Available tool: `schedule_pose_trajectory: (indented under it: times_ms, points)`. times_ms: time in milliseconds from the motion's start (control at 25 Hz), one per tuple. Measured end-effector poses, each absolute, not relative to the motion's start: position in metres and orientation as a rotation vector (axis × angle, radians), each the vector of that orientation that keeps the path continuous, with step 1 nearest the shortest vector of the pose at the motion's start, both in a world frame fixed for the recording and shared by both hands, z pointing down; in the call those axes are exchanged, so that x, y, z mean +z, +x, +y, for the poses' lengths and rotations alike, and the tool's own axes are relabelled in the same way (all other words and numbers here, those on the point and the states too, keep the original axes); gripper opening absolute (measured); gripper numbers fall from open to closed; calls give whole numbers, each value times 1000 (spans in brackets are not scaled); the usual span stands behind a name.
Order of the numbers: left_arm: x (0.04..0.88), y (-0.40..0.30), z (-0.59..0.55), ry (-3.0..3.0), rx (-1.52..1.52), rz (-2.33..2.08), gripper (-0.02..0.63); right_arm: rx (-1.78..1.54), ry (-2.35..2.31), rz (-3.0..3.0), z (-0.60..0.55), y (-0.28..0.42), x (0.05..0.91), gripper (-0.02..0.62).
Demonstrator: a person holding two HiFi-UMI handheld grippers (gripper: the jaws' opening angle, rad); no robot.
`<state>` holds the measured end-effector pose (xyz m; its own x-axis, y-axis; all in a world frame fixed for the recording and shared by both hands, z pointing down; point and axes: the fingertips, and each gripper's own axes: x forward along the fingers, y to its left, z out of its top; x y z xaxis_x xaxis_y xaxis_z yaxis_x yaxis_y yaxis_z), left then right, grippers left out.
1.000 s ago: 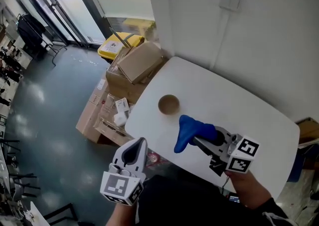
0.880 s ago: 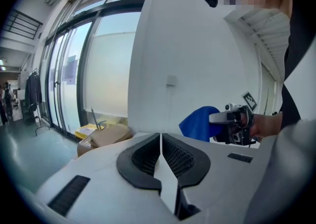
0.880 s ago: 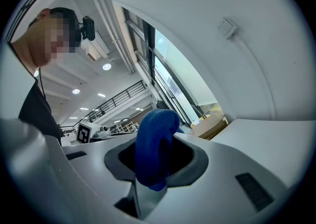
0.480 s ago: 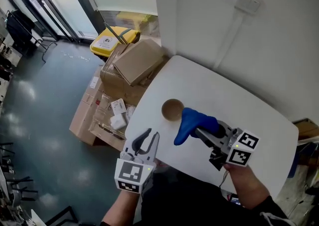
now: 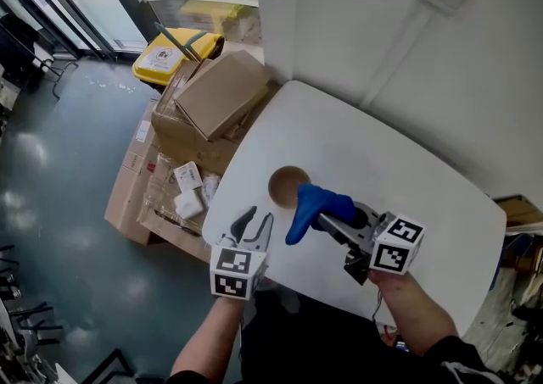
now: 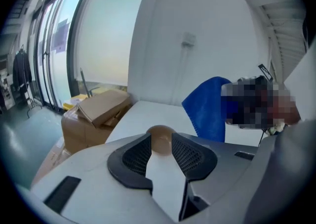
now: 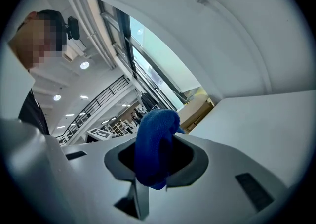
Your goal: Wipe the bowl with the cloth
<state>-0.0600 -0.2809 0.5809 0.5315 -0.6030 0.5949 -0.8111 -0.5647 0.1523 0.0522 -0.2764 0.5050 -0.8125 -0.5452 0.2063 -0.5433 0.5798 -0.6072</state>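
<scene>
A white, round-cornered desk [image 5: 407, 179] is set against a white wall, with cardboard boxes [image 5: 216, 102] piled on the floor to its left. At the near edge, the left gripper [image 5: 254, 223] is tilted downward. Its jaws have just been opened, with nothing between them. The small round brown bowl [image 5: 282, 184] is seen ahead. Just beside the bowl, a blue textured cloth [image 5: 310, 204] is clamped in the right gripper [image 5: 327, 219].

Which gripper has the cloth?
The right gripper, shut on the blue cloth. The left gripper is empty; its jaws have just been opening.
</scene>
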Motion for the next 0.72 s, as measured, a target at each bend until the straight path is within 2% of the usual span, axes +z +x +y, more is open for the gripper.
schedule_pose_trajectory:
  times_ms: [720]
  points:
    - [691,-42,-335,2076,660,-1152,160,-1320,-1018,2823,-313,51,622,77]
